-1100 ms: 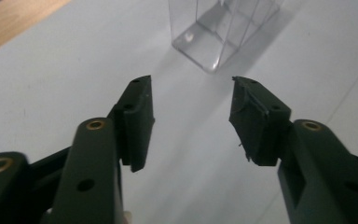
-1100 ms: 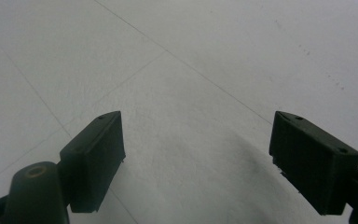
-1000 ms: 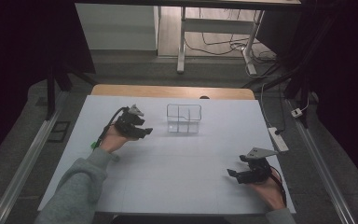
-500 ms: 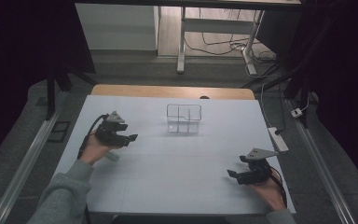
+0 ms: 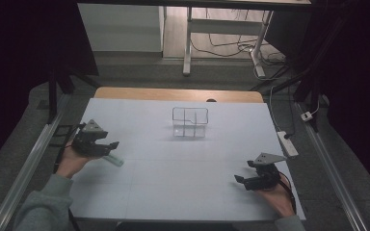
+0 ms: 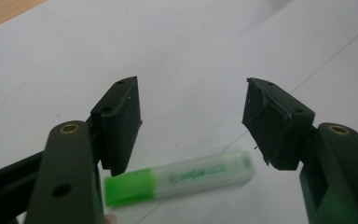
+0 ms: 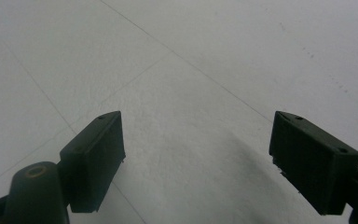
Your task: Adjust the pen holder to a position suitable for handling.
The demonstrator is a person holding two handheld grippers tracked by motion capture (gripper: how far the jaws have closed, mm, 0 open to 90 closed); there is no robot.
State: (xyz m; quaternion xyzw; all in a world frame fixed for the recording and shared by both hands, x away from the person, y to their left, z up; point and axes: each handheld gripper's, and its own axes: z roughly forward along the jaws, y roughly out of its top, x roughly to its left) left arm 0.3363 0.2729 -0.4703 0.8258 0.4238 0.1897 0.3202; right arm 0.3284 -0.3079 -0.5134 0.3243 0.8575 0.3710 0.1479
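Note:
A green highlighter with a clear cap lies flat on the white table sheet, at the left. My left gripper hovers just over it. Its jaws have just been opening and now stand wide apart, with the pen below and behind the pads, not between them. A clear divided box stands at mid-table toward the far side. My right gripper rests at the near right, open, with bare sheet between its pads.
A wooden table edge shows beyond the sheet. A white power strip lies off the sheet's right edge. Metal rails run along both sides. Desk legs and cables stand on the floor behind.
My left hand has moved left and toward the near side, away from the clear box. The highlighter now lies on the sheet below its jaws. The right hand has stayed put.

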